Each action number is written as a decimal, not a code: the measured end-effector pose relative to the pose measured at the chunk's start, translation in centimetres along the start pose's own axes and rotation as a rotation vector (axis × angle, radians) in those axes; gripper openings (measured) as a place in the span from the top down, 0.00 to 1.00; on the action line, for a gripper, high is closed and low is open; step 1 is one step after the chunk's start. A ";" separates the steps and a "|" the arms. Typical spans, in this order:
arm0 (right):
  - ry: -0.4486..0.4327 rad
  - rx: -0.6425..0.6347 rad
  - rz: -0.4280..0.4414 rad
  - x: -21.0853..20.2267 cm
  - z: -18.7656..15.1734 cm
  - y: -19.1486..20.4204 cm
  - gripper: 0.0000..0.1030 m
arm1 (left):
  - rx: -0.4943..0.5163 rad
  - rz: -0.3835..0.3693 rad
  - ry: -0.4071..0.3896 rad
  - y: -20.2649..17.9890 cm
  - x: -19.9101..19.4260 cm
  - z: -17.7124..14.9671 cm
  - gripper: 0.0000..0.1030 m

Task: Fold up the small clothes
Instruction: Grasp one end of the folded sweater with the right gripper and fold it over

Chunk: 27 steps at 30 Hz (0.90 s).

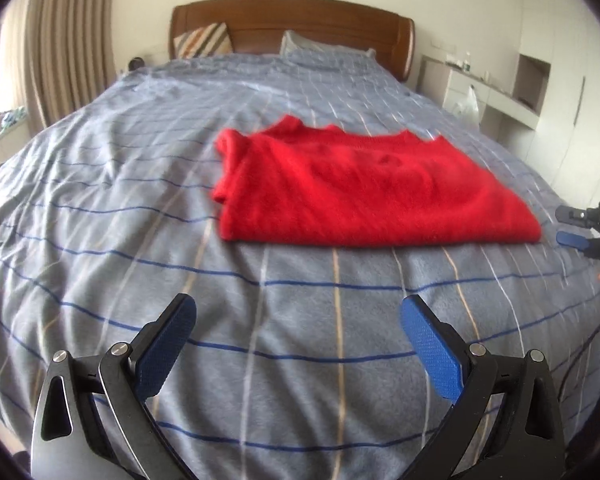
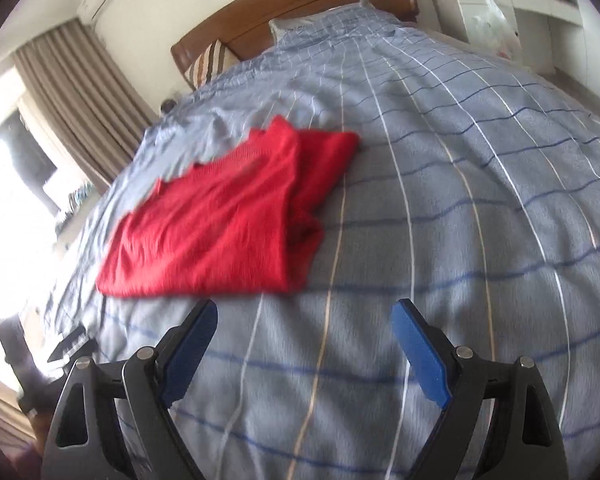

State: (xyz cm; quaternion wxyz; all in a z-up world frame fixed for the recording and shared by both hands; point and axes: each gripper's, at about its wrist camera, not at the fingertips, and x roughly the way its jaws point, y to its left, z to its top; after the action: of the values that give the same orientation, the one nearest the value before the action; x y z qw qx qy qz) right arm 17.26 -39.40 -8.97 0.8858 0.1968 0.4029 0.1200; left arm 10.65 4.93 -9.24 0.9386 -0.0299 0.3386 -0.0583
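The red top (image 1: pixel 356 188) lies folded in a loose, soft stack in the middle of the bed (image 1: pixel 140 200), with nothing blocking it. Both the left gripper (image 1: pixel 300 344) and the right gripper (image 2: pixel 304 348) hang just short of it, jaws wide apart and empty. One careless poke could push the stack open, and the pillows (image 1: pixel 204 40) sit far off by the headboard.

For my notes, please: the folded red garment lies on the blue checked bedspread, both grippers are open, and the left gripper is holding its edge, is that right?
Not quite: the left gripper holds nothing. In the left wrist view its open jaws frame only bare bedspread, short of the red garment. The rest stands: the garment lies folded on the bedspread, and the right gripper is open too.
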 end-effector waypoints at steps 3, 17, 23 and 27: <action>0.010 0.085 0.054 2.5 4.7 -1.0 0.15 | -0.090 0.010 -0.041 2.4 -0.2 -0.3 0.01; 0.215 0.154 0.049 11.0 9.5 4.3 0.89 | -0.073 0.134 -0.033 4.3 0.5 -0.2 0.01; 0.210 0.037 0.193 11.8 11.9 15.7 0.89 | -0.213 0.268 -0.079 9.0 -0.3 0.4 0.01; 0.266 -0.075 0.219 15.8 10.7 23.5 0.89 | -0.344 0.282 -0.067 12.0 -0.3 -0.1 0.01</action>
State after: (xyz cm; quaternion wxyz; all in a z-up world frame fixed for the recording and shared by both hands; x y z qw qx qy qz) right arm 34.39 -15.18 -2.63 0.8130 0.1886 0.4879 0.2557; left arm 11.41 16.82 -10.32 0.9292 -0.1439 0.3132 0.1333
